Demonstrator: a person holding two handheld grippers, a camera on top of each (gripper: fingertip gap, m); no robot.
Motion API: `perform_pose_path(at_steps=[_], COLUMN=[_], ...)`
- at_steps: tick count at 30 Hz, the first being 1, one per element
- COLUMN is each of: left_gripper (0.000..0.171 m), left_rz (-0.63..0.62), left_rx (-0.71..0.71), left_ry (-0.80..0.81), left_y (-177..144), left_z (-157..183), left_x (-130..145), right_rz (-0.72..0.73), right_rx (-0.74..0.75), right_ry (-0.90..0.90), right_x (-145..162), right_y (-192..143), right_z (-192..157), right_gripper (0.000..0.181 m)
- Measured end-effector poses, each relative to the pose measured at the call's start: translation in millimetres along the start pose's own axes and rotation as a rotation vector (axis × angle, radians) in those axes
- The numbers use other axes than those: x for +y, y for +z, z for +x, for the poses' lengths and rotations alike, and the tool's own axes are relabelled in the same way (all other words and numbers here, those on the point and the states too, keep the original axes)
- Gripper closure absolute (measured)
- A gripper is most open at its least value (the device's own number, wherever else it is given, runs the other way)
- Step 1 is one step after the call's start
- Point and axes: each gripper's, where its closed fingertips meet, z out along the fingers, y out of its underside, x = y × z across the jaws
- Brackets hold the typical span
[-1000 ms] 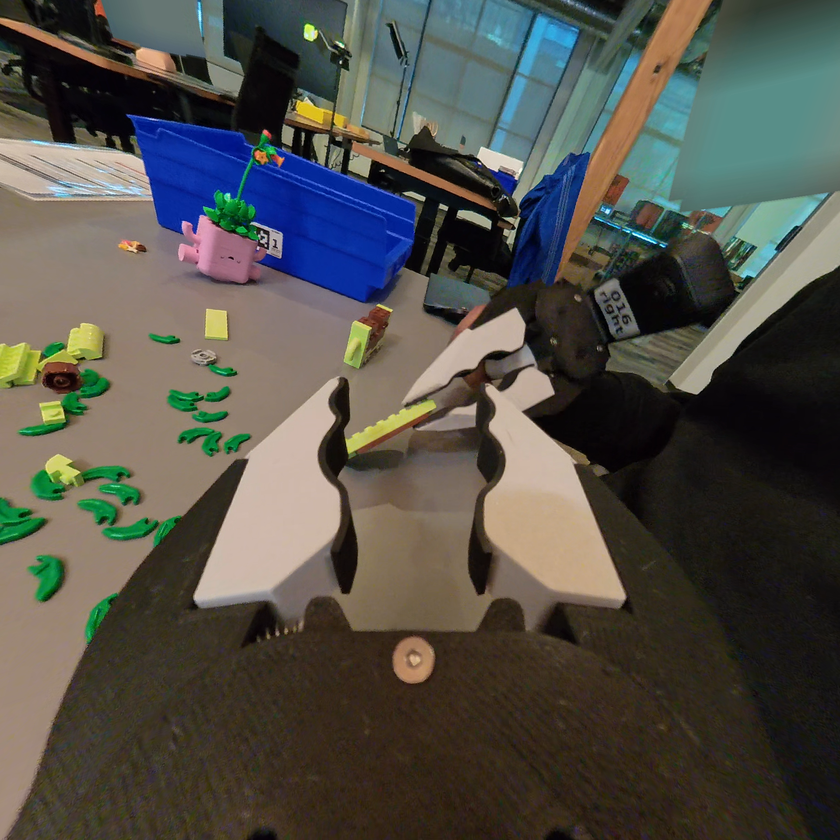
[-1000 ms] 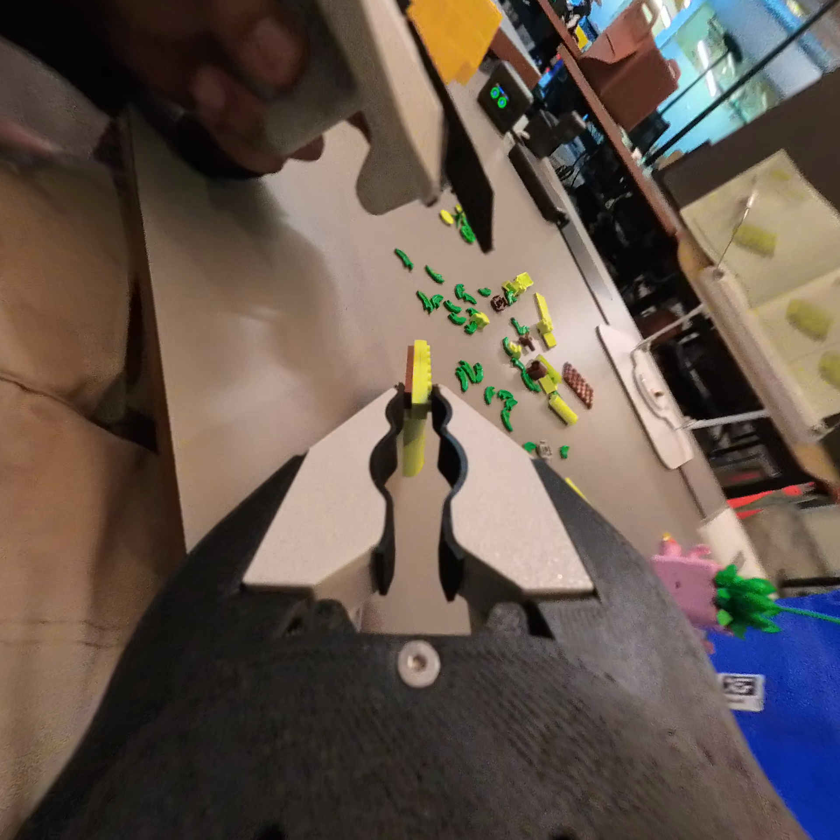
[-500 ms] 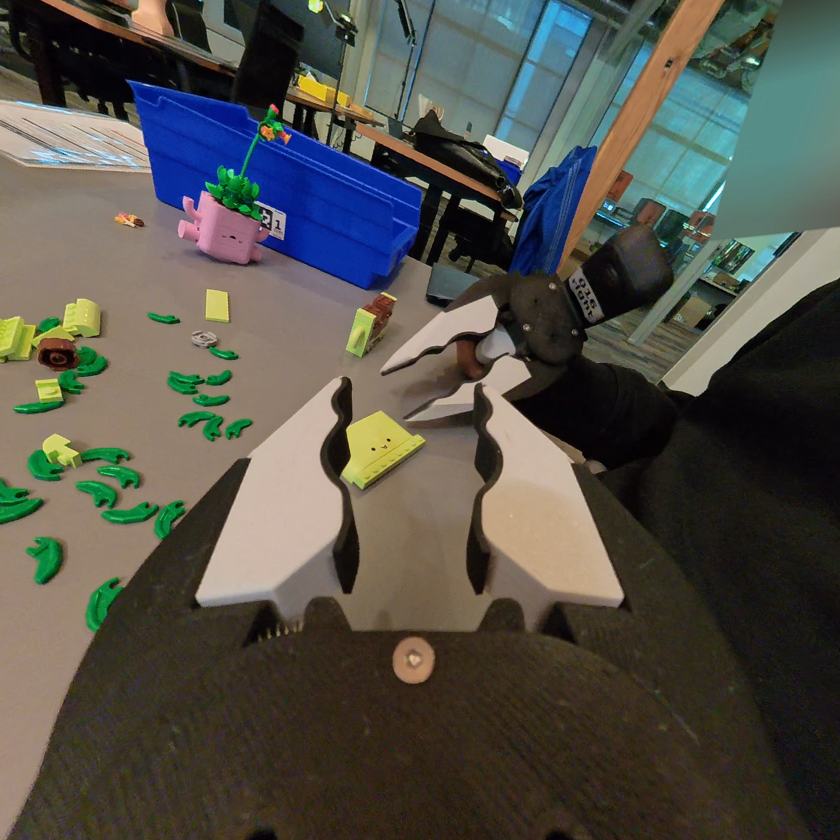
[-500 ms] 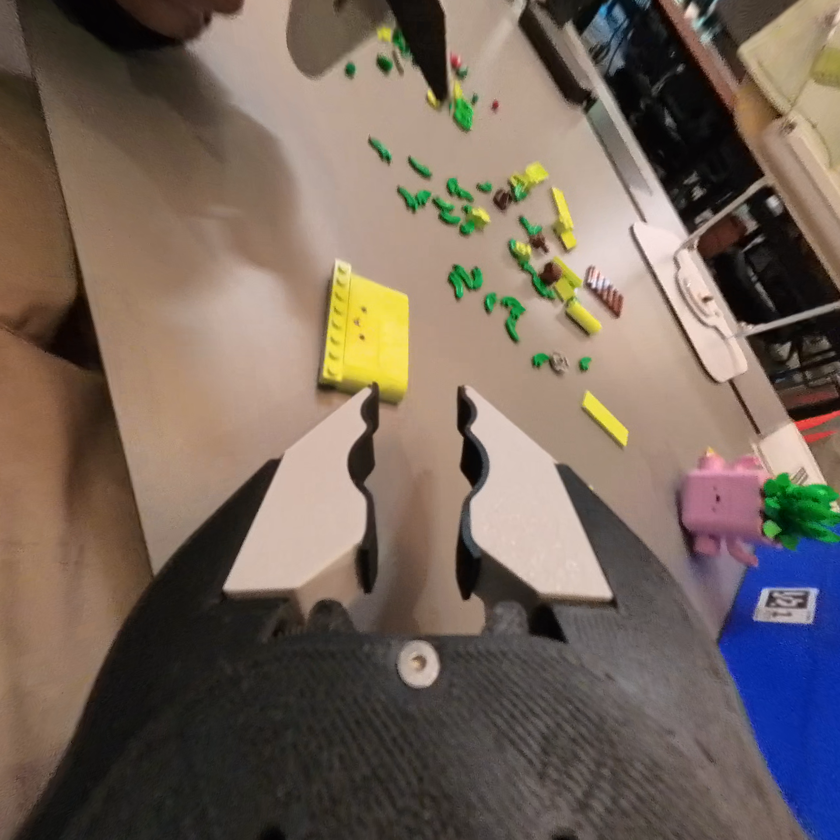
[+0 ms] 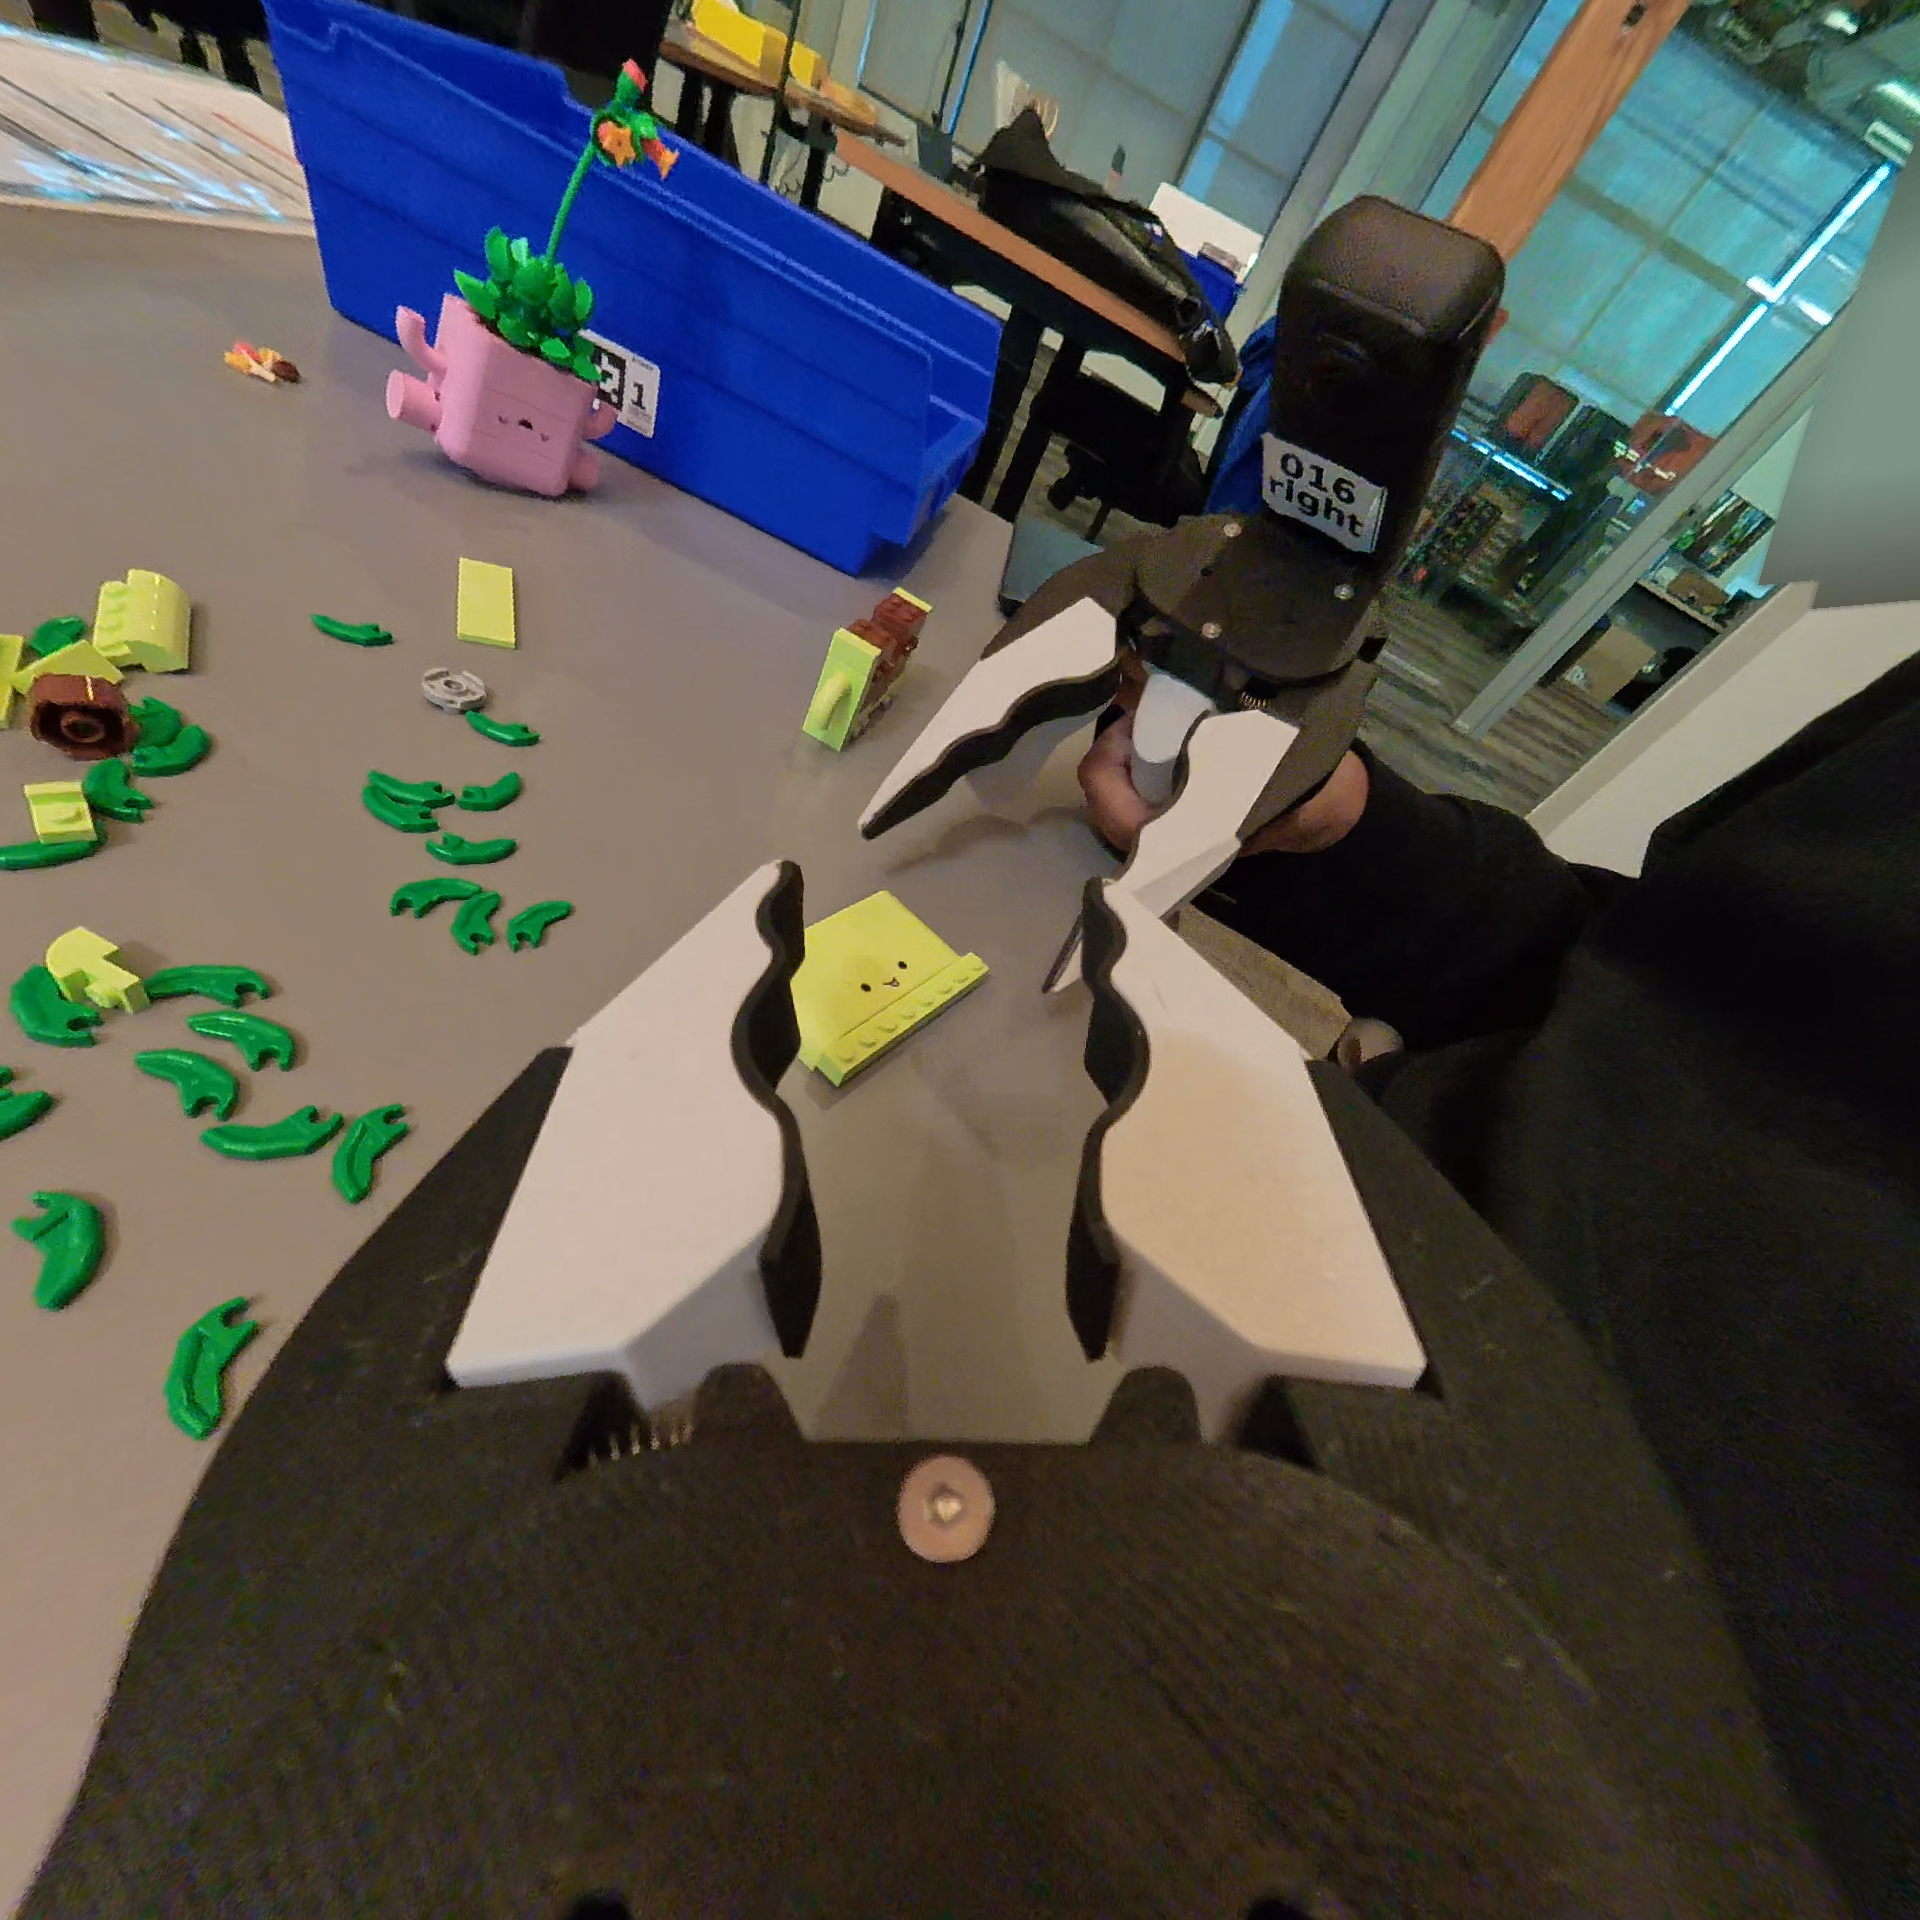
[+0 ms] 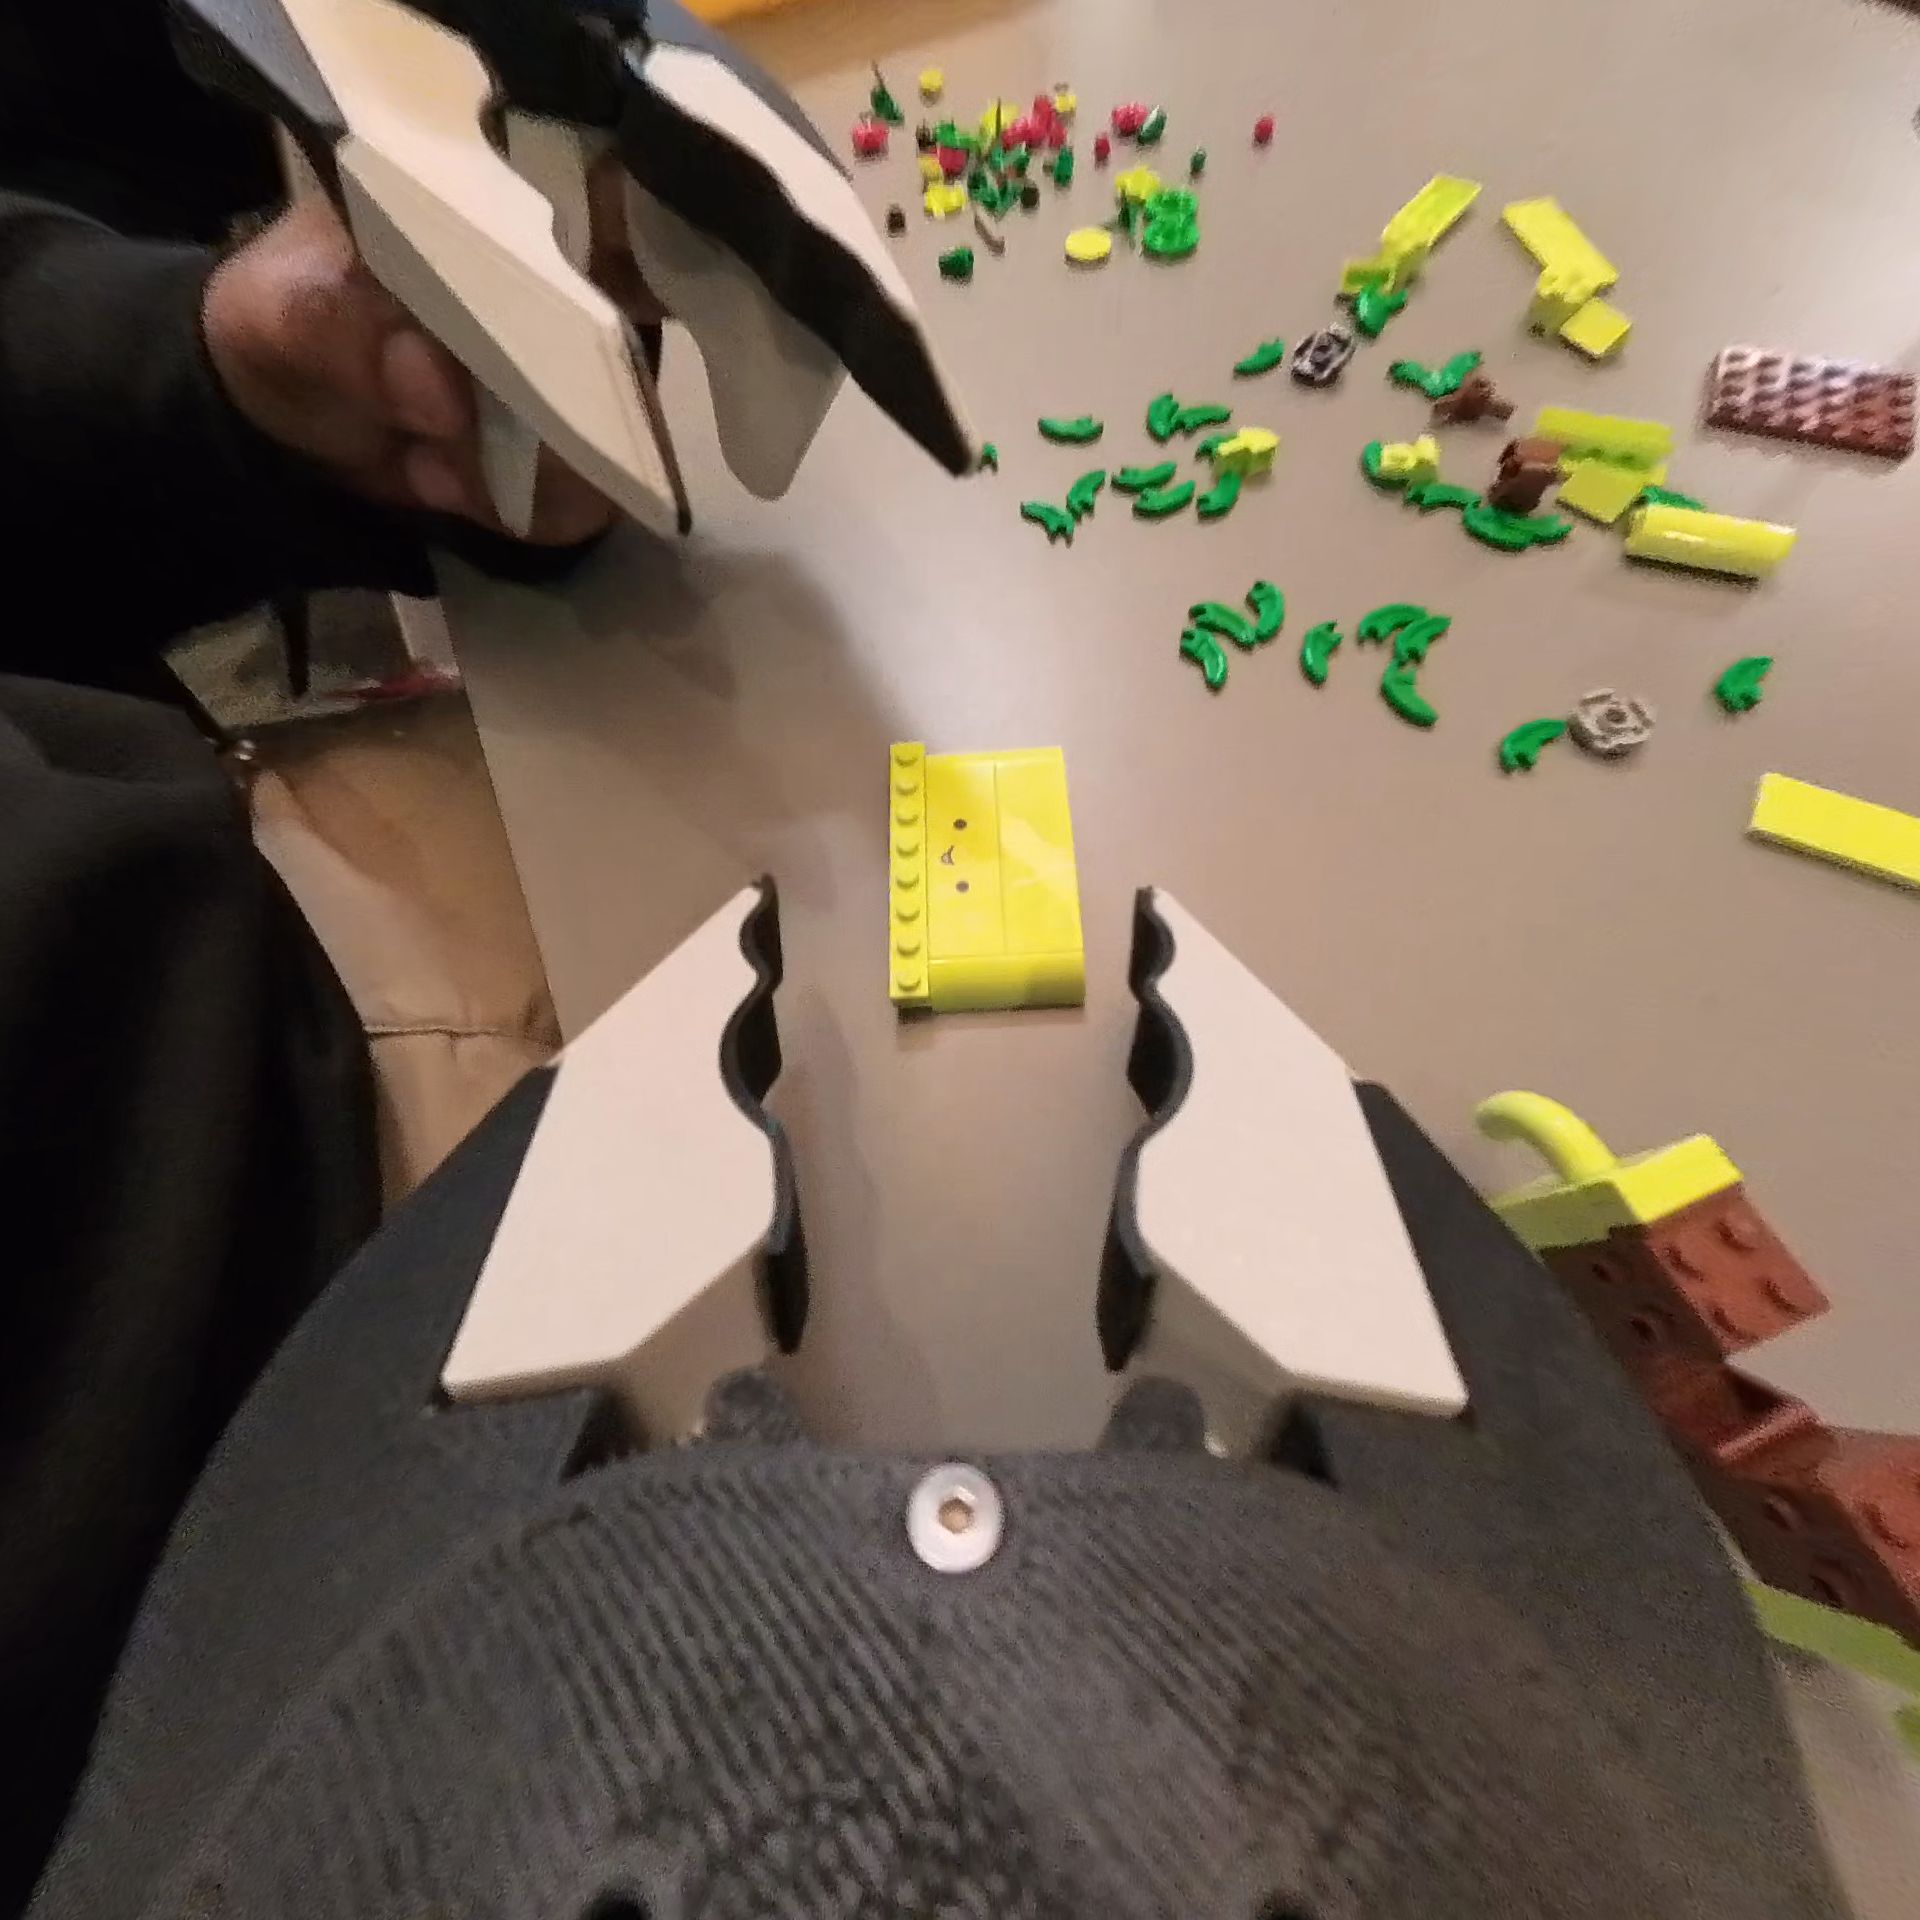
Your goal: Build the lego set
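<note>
Lying flat, lime panel (image 6: 987, 878), between right tool (image 6: 951, 904) tips

Open-plan office or lab workspace indicated. Grey table (image 5: 665, 644) seen in foreground, strewn with loose lego pieces (image 5: 426, 800); blue plastic storage bin (image 5: 727, 343) set at its far edge, tagged with printed marker label (image 5: 627, 393). Further desks (image 5: 997, 223) seen behind, one topped with black bag (image 5: 1091, 218). Tall glazed partitions (image 5: 1662, 312) and wooden post (image 5: 1538, 114) seen beyond; shelving visible through glass, contents too small to tell.
</note>
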Motion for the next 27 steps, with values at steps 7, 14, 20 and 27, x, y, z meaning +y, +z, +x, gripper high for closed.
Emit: perform_pose_path(at_steps=[7,14,20,27], left_gripper=[0.122,0.122,0.128,0.127], left_rz=[-0.073,-0.066,-0.072,-0.098], left_rx=[0.0,-0.009,-0.001,-0.073], left_ry=[-0.008,0.008,0.058,0.008], left_y=[8,7,12,19], left_z=[-1,0,6,-7], left_x=[9,8,8,11], right_rz=[-0.134,-0.123,-0.135,-0.109], right_rx=[0.046,0.06,0.05,0.009], right_ry=[-0.053,0.072,0.059,0.056], right_x=[17,24,24,20], right_y=[13,-1,1,0], right_z=[1,26,25,22], right_gripper=[0.124,0.13,0.135,0.136])
